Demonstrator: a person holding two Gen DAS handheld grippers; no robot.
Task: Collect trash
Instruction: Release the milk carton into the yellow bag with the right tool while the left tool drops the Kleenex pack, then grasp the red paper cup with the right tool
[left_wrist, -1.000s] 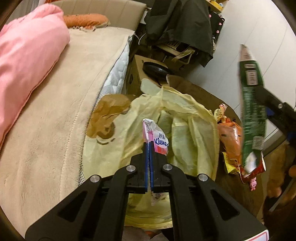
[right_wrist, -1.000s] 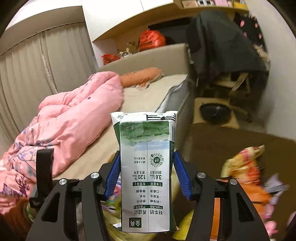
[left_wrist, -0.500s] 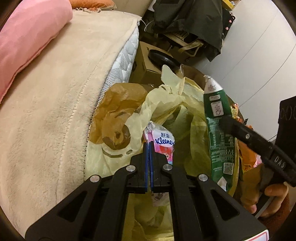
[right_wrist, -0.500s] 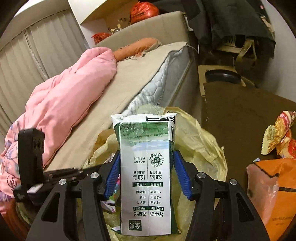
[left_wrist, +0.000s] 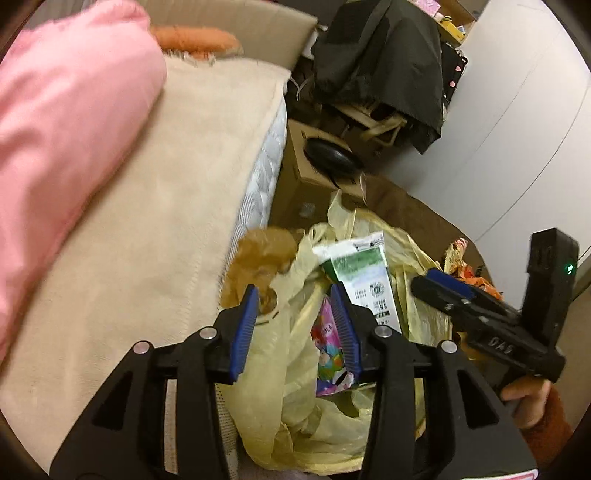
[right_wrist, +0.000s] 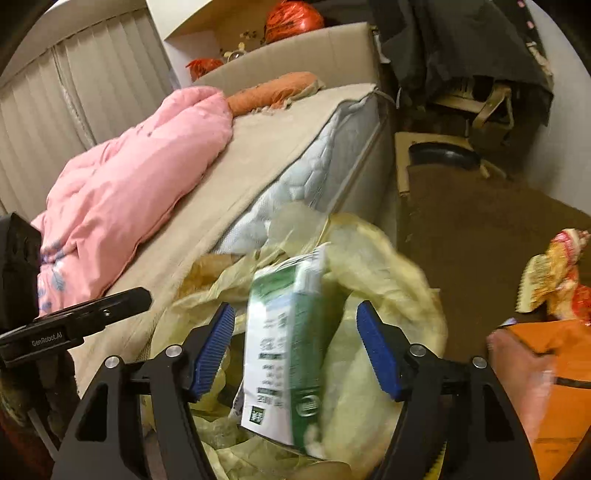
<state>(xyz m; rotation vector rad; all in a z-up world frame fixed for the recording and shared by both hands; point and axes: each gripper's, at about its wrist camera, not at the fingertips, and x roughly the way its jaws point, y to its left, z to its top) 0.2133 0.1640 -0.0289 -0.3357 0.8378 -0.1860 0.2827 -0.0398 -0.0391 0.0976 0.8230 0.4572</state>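
Opening both claws over the yellow bag (right_wrist: 388, 266), we let go: the milk carton (right_wrist: 284, 339) tips between the right gripper (right_wrist: 295, 347) pads, touching neither, long axis leaning away. Our left gripper (left_wrist: 297, 328) jaws part too, the pink wrapper (left_wrist: 328, 354) loose against the right-hand pad.

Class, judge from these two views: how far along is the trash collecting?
Done: the milk carton and pink wrapper sit in the yellow bag. In hand: nothing; the left gripper and right gripper are opening. Left: snack wrappers and orange packet on the brown surface.
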